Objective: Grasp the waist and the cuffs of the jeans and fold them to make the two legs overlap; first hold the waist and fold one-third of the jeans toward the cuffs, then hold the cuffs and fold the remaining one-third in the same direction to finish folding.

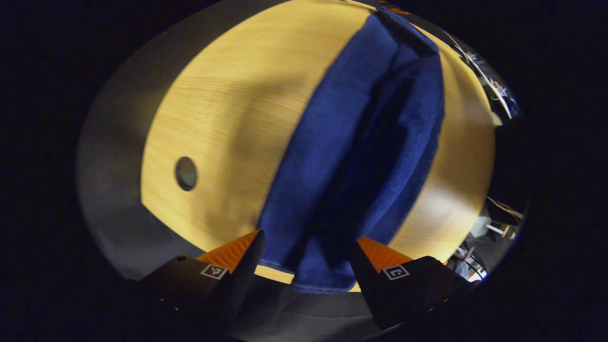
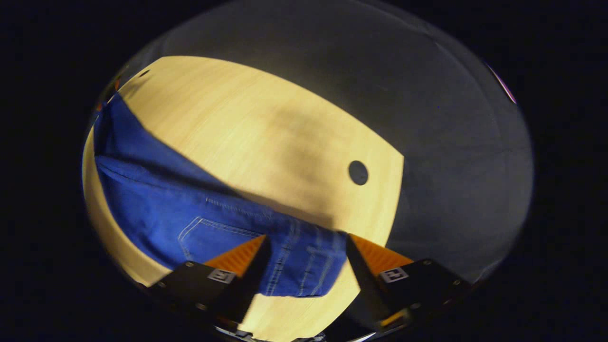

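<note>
Blue jeans (image 1: 351, 156) lie lengthwise on a light wooden table (image 1: 223, 118), the legs side by side and partly overlapping, running away from my left gripper (image 1: 308, 249). Its fingers stand open on either side of the cuffs (image 1: 316, 280), which reach the table's near edge; whether they touch the cloth is unclear. In the right gripper view the waist end (image 2: 304, 266), with a back pocket (image 2: 213, 237) and belt loops, lies between the open fingers of my right gripper (image 2: 304, 251), just above the cloth. The legs (image 2: 137, 190) stretch off to the left.
A round cable hole (image 1: 185, 173) (image 2: 357, 172) sits in the bare tabletop (image 2: 266, 128) beside the jeans. Grey floor (image 2: 451, 142) surrounds the table. Some clutter (image 1: 494, 90) shows beyond the table's far edge in the left gripper view.
</note>
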Demonstrator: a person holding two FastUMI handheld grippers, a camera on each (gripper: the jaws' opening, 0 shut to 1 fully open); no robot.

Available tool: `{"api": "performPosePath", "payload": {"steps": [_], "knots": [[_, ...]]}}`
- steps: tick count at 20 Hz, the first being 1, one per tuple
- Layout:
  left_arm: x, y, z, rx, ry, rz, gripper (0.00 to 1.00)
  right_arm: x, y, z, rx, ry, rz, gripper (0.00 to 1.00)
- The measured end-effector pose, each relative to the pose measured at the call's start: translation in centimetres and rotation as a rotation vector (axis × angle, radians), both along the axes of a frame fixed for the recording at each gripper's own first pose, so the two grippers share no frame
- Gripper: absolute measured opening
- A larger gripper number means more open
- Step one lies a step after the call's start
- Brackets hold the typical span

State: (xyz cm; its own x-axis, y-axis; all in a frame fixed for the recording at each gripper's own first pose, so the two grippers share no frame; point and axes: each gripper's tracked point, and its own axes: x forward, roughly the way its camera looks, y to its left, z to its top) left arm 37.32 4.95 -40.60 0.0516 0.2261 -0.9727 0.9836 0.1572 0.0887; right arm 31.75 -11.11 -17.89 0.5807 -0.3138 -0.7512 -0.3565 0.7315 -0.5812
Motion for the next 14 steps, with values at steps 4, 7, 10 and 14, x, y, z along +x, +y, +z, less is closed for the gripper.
{"api": "performPosePath", "payload": {"steps": [4, 7, 10, 14], "knots": [[-0.7, -2.5, 5.8, -0.11, -0.102, 0.033, 0.96, -2.9, 0.4, 5.1, 0.173, -0.172, -0.112, 1.0], [-1.1, -3.8, 5.8, -0.325, -0.184, 0.188, 1.0, -5.0, 1.6, 8.9, 0.443, -0.358, -0.232, 0.99], [0.2, -10.3, 8.0, -0.679, -0.314, 0.407, 1.0, -5.2, 1.7, 9.4, 0.793, -0.525, -0.356, 0.99], [3.1, -15.7, 10.7, -0.942, -0.519, 0.568, 0.99, -4.5, 0.9, 8.2, 0.913, -0.646, -0.469, 0.99]]}}
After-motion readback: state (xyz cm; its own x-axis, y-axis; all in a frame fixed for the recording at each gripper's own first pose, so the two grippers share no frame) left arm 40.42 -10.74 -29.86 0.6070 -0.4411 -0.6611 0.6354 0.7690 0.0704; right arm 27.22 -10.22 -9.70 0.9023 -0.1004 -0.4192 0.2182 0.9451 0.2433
